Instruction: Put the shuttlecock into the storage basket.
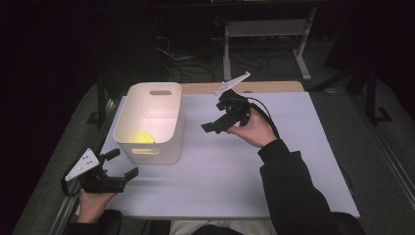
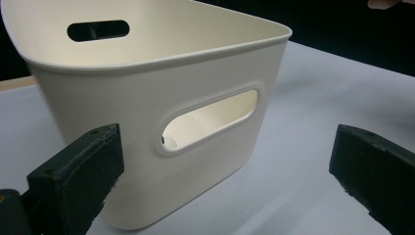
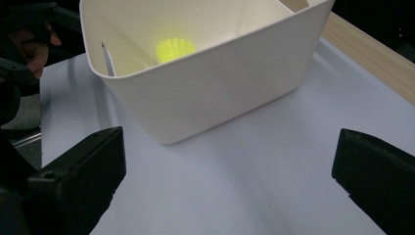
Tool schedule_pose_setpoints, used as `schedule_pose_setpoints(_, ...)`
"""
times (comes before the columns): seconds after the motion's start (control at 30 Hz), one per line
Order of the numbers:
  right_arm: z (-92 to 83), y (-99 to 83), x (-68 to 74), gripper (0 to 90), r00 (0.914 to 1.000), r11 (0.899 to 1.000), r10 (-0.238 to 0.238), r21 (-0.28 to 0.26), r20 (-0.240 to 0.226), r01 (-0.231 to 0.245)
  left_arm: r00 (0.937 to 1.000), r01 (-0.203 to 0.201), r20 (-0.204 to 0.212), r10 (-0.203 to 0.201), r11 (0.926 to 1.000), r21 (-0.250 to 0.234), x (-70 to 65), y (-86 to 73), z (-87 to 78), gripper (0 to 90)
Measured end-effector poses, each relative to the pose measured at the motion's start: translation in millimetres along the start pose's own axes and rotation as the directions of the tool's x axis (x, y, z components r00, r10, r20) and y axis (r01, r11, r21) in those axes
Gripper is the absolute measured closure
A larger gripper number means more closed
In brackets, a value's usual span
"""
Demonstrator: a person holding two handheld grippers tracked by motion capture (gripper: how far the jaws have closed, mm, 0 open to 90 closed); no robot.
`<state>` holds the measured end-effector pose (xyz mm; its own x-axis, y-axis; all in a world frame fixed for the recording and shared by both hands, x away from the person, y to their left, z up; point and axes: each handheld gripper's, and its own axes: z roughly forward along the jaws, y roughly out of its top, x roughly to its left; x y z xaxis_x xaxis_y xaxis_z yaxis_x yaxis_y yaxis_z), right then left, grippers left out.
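The white storage bin (image 1: 149, 122) stands on the tabletop (image 1: 235, 166) just ahead of the left claw (image 1: 117, 169), its handle-slot wall facing it and its long axis running away; the left hand is nearer. The right claw (image 1: 215, 126) hovers beside the bin. Both claws gape empty, and a yellow ribbed cup (image 3: 174, 49) lies inside the bin.

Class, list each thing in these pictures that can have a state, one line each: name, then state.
White bin: upright on the table, open top, no lid.
Yellow object: lying inside the bin, on its bottom.
Left gripper: open, empty, near the bin's handle end.
Right gripper: open, empty, held above the table beside the bin.
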<state>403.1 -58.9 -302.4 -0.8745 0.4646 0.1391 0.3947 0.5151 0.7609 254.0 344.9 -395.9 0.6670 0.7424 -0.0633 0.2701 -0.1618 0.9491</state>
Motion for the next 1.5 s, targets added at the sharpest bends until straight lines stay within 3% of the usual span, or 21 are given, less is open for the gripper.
schedule_pose_setpoints(0.8,-24.8,-42.4,-18.7,0.0,0.9976,0.998,0.051,-0.028,0.047,-0.050,1.0000,-0.001,0.001,0.001,1.0000,0.001,0.1,0.1,0.3,0.0)
schedule_pose_setpoints(1.5,-41.3,-80.9,-27.4,0.0,0.9933,0.993,0.105,-0.065,0.048,-0.102,1.0000,0.000,0.000,0.000,1.0000,0.002,0.0,0.1,0.5,0.0)
